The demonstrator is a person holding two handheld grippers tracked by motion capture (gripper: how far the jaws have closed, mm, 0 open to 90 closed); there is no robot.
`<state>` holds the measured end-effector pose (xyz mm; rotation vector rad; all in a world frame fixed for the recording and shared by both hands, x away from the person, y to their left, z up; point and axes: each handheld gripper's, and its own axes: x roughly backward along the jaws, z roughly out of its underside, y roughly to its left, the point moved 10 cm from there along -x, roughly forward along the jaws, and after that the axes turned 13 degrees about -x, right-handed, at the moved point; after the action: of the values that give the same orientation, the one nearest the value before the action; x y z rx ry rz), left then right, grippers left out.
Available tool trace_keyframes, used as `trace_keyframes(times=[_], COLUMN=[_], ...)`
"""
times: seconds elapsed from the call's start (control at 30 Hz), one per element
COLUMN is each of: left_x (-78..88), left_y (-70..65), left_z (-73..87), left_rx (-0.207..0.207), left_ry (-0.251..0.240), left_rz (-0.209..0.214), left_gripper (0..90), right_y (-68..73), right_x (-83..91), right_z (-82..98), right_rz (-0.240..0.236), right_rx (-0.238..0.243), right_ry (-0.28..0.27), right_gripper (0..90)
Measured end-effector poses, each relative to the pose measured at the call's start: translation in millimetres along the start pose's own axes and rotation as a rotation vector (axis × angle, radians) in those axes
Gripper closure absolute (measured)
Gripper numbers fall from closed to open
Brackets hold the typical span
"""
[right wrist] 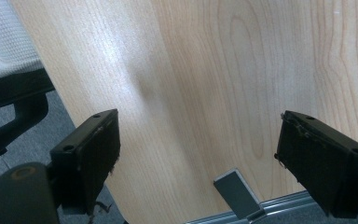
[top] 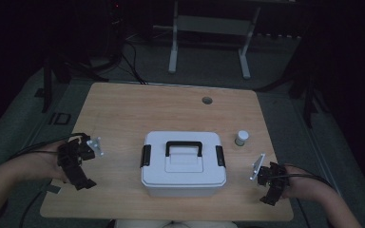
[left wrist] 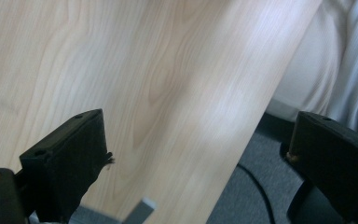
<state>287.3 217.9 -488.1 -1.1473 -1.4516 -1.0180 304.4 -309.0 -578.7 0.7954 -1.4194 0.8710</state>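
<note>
Both my grippers, left (top: 78, 161) and right (top: 269, 183), wide open, empty | box (top: 183, 164) between | approach side latches (top: 145, 156) squarely, evenly.

Left claw (top: 81, 178): black body, grey three-cornered plate, black trailing cable. Right claw (top: 270, 198): same build; blocky black jaws, screw holes in tips.

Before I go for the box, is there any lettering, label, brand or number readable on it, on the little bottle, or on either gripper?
None can be read.
White box: lid and black handle bear no lettering that shows.
Small white bottle: too small and dim to tell.
Left gripper and right gripper: black jaws, wide apart, unmarked.
Wooden table: plain grain.
</note>
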Motion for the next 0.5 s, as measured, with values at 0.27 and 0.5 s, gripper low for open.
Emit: trace_keyframes(times=[0.27,0.5], left_x=[9.9,14.8], left_y=[7.0,9.3], left_z=[-48.5,-76.6], left_rx=[-0.092,-0.151], left_ry=[-0.015,-0.024], left_rz=[-0.01,-0.018], left_gripper=[3.9,4.0], right_y=[0.9,-0.3], right_x=[3.0,4.7], right_z=[1.8,2.5], right_rz=[-0.004,0.004], right_rx=[-0.008,-0.015], right_ry=[0.02,0.008], right_gripper=[13.1,12.8])
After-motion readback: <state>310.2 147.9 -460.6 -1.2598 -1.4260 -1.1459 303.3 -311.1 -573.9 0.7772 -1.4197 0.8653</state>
